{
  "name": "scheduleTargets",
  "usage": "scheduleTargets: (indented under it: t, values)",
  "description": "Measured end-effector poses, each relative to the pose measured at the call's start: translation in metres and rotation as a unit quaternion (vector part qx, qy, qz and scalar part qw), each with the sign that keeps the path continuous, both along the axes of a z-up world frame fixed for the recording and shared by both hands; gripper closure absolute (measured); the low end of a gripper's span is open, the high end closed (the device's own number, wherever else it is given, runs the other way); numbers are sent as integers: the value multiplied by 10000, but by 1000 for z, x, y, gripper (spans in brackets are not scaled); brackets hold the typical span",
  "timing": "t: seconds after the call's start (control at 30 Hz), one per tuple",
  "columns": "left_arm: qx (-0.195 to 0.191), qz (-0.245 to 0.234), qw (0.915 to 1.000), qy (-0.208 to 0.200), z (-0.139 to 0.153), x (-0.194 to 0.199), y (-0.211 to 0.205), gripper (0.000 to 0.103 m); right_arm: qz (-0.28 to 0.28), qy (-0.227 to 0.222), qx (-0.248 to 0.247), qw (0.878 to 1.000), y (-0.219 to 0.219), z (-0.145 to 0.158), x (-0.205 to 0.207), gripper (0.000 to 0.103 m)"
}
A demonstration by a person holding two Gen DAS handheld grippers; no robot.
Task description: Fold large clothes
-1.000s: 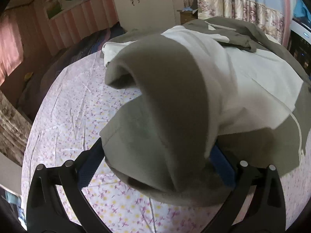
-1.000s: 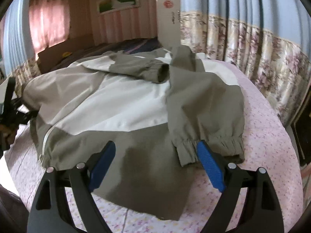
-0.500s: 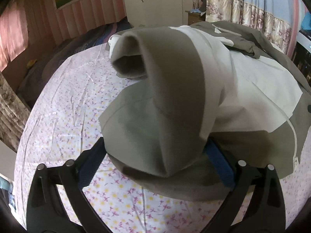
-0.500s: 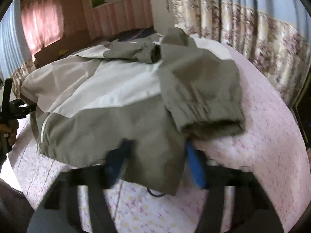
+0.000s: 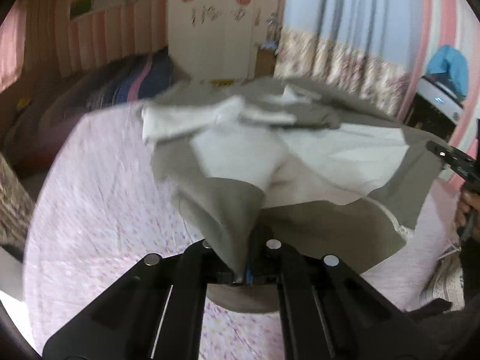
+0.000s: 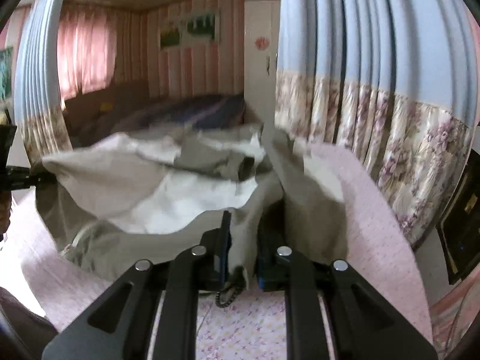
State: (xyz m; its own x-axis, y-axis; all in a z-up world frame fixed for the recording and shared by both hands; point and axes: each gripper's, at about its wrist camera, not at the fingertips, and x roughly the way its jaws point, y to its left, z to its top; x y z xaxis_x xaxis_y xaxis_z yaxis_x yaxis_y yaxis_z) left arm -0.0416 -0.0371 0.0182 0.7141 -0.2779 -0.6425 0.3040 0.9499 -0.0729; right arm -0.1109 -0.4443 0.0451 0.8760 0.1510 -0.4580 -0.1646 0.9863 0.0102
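An olive and white jacket point(image 5: 300, 162) lies on the bed with its near hem lifted; it also shows in the right wrist view point(image 6: 180, 192). My left gripper point(image 5: 244, 267) is shut on an olive fold at the jacket's near left corner. My right gripper point(image 6: 241, 258) is shut on the olive hem at the jacket's near right corner and holds it above the bed. The right gripper shows at the right edge of the left wrist view point(image 5: 453, 162), and the left gripper at the left edge of the right wrist view point(image 6: 15, 177). Both views are blurred.
The bed has a pink flowered sheet point(image 5: 99, 198), also seen in the right wrist view point(image 6: 246, 330). A dark striped blanket point(image 5: 120, 90) lies at the head. Blue flowered curtains point(image 6: 375, 105) hang to the right. A white wardrobe point(image 5: 216, 30) stands behind.
Both grippers have shut on the jacket's near hem corners and lifted them. The jacket's lower part now hangs up off the sheet.
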Motion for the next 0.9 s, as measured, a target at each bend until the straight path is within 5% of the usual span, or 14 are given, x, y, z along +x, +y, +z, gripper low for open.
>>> scheduleTargets:
  t: [0.1,0.13,0.17,0.23,0.27,0.33,0.4,0.63,0.8,0.9]
  values:
    - [-43,-79,10000,5,20,-13,4,101,28,198,-76,9998,-9,7,-7,88]
    - [-85,-49,9999,75,18,-15,8,100,-71,185,-169,9997,-12,7,-11,73]
    - [-81,-11,9998,201,13,-15,10,98,-224,192,-260,9992,-16,7,-14,41]
    - [42,78,9990,448,4,-12,11,80,-299,118,-203,9993,-24,13,-19,24]
    - [-3,127,9987,503,2,-13,14,73,-352,70,-140,9993,-28,18,-20,24]
    - [-91,199,9981,573,5,-17,22,27,-464,-29,-70,9989,-33,26,-19,24]
    - [0,378,9987,333,13,-17,26,11,-511,-32,6,9987,-35,34,-5,24]
    - [606,912,9939,-126,22,44,48,3,-23,304,263,9992,6,29,85,24]
    - [567,1245,9906,42,3,121,72,3,339,911,111,9952,48,-7,173,25]
    - [822,1422,9863,156,-17,171,81,3,258,1350,-176,9904,62,-37,222,34]
